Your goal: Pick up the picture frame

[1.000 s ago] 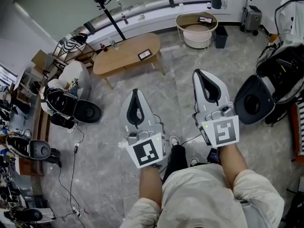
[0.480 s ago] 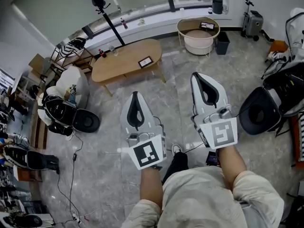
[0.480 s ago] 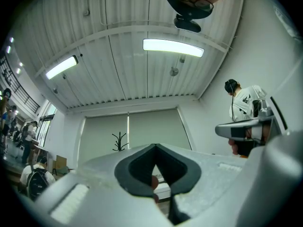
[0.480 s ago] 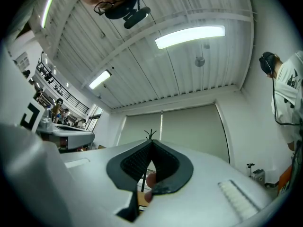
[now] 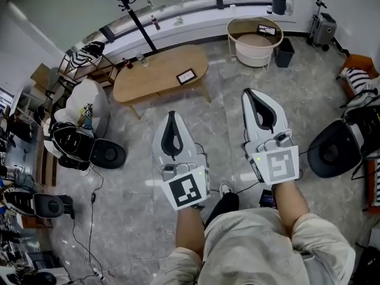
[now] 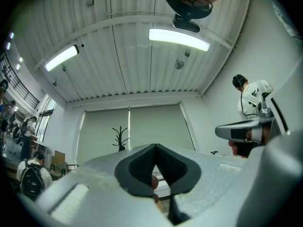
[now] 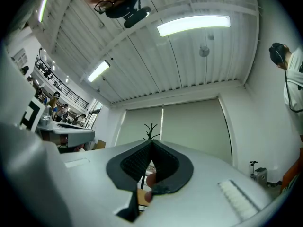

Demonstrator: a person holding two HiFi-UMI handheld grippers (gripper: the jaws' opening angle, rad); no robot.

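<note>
Barely started: no grasp yet on the picture frame [image 5: 186,76], lying flat toward one end of the oval worktop [image 5: 148,79], well ahead of both tools and nearer the left one's line. Carries the left tool [image 5: 171,119] and the right tool [image 5: 252,97] side by side above the floor [image 5: 136,180], each pinched fully together at the tips and gripping nothing. Leaves the whole approach, the grasp and the lift to do. Looks thin, rigid and rectangular, with a dark border round a pale centre. Rests on smooth light wood with splayed legs. Shows glossy white shells and black ribbed rubber lining on the tools, over polished grey marble-like flooring.
</note>
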